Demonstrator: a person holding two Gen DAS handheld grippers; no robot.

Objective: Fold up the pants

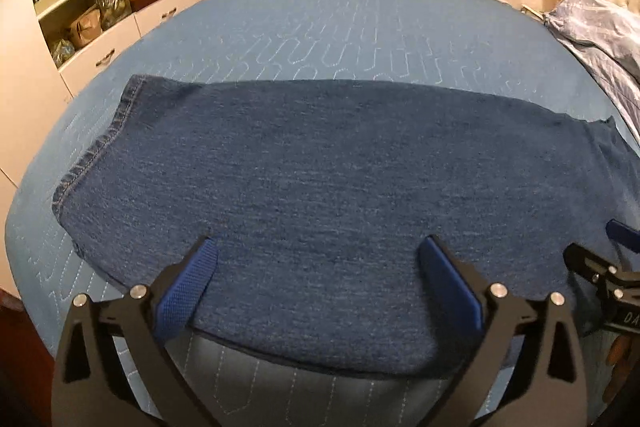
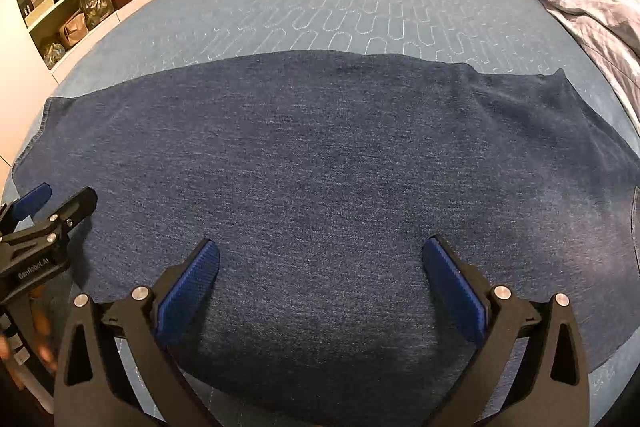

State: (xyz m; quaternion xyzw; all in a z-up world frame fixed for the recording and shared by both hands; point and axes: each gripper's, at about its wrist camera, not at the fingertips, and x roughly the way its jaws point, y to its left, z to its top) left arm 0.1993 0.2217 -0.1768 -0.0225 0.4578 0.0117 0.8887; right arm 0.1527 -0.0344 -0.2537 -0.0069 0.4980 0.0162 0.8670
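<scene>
With the pants (image 1: 320, 195) lying flat across the middle of both frames on the blue quilted cover (image 1: 340, 15), and both the left gripper (image 1: 320, 267) and right gripper (image 2: 320, 267) spread wide and empty over the near edge, a shallow pinch would likely catch only the top denim layer and skew the fold

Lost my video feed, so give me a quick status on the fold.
Left gripper open, right gripper open, both empty. Jeans lying flat on blue quilted cover. Nothing in the way.
</scene>
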